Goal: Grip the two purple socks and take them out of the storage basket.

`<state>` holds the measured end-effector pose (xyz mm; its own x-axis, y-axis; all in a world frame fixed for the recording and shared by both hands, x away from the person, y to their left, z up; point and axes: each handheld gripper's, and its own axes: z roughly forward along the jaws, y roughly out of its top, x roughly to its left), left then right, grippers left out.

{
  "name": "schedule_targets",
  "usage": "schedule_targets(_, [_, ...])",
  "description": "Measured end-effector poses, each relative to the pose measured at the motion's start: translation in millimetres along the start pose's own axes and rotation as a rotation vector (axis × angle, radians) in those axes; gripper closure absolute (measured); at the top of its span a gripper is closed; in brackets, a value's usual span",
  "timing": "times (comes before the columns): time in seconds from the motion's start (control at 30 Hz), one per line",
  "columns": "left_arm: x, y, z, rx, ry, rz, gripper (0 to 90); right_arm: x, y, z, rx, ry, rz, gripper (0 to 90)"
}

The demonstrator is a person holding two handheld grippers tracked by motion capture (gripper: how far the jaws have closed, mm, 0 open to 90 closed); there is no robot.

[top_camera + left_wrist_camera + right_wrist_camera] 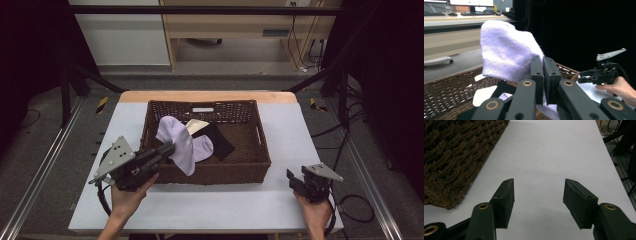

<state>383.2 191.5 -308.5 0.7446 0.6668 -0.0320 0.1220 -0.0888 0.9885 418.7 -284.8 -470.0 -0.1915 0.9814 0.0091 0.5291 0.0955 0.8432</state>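
The left gripper [543, 75] is pinching a lilac sock [180, 142] between closed jaws over the basket [210, 175]; lift clear before swinging, while the right gripper [537, 202] is idling wide.

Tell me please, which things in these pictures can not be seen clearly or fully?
- Basket floor under the clothes: hidden in the high view by the lavender sock and the black cloth.
- Cream item: mostly covered by the sock and the black cloth, so its kind is unclear.
- Sock's pinched part: hidden in the left gripper view behind the left claw.
- Basket in the right gripper view: cut off by the edges beyond the open right claw.
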Motion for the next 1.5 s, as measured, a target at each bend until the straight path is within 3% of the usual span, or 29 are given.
schedule_targets(0.33, [-14.4, -18.8, -3.5, 0.056, -0.03, 0.015, 86.3, 3.0, -1.6, -1.0, 0.004, 0.01, -0.02, 43.1])
schedule_targets(0.53, [-25.1, -37.4, -1.8, 0.125, -0.052, 0.021, 86.3, 3.5, -2.6, -0.7, 0.011, 0.01, -0.023, 43.1])
schedule_targets(0.73, [-26.5, -52.8, -1.7, 0.176, -0.054, 0.007, 86.3, 3.1, -3.1, -0.9, 0.013, 0.008, -0.02, 43.1])
schedule_targets(0.97, [-29.4, -82.2, 6.4, 0.272, -0.07, -0.008, 86.3, 3.3, -3.4, -1.0, 0.014, 0.006, -0.026, 43.1])
schedule_targets(1.0, [-31.7, -91.4, 11.6, 0.308, -0.081, -0.01, 86.3, 3.2, -3.4, -1.1, 0.014, 0.006, -0.026, 43.1])
schedule_targets(1.13, [-34.7, -103.8, 20.7, 0.358, -0.095, -0.006, 86.3, 2.7, -3.7, -0.8, 0.017, 0.007, -0.025, 43.1])
schedule_targets(1.17, [-36.4, -111.9, 27.1, 0.394, -0.104, -0.007, 86.3, 2.5, -3.8, -0.3, 0.019, 0.007, -0.028, 43.1])
schedule_targets(1.5, [-35.6, -138.4, 45.6, 0.518, -0.108, -0.007, 86.1, 3.2, -3.8, 0.0, 0.025, 0.01, -0.026, 42.9])
